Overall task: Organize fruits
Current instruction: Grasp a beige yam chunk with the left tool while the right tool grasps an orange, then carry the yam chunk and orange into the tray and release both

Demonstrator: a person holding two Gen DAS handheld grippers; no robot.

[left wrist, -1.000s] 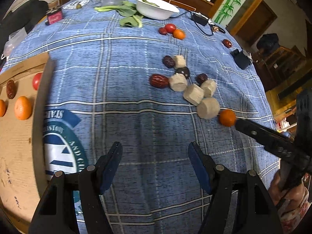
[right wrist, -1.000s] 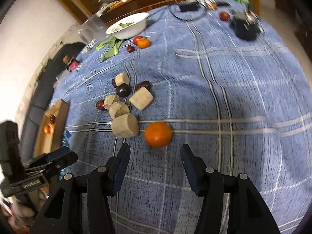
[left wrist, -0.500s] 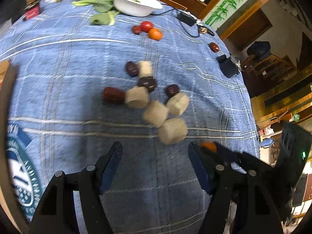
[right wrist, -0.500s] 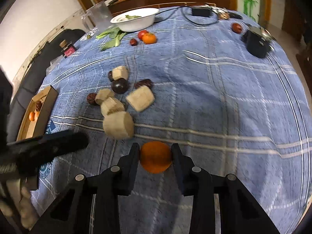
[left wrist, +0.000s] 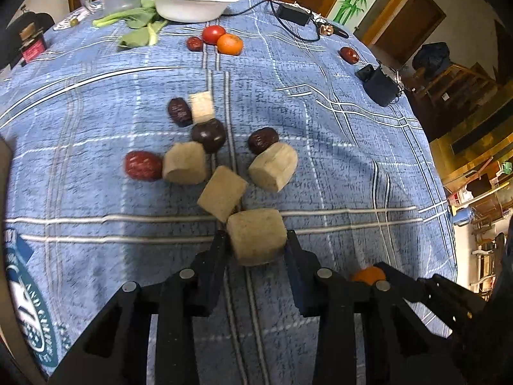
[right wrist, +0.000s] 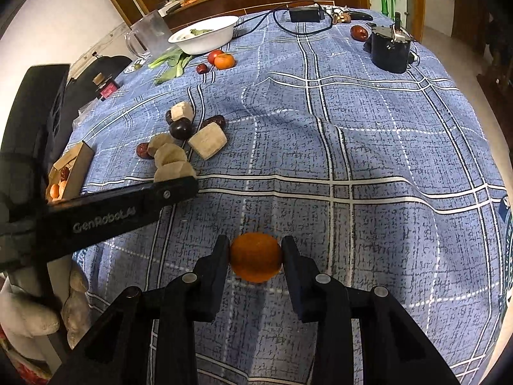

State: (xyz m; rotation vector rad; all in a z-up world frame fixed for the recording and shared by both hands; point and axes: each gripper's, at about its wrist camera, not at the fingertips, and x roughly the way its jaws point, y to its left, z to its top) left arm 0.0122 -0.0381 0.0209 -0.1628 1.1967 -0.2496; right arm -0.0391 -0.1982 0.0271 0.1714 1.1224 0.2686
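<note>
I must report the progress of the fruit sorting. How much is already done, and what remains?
Done: a few oranges and a date lie in the cardboard box. In hand: the right gripper is shut on an orange; the left gripper, whose jaws have just been closing, clamps a tan block. Left: dates and more blocks in the middle, plus a tomato and another orange near the white bowl.

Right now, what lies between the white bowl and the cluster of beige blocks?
In the left wrist view, between the white bowl and the beige blocks lie a tomato, an orange and a red date.
</note>
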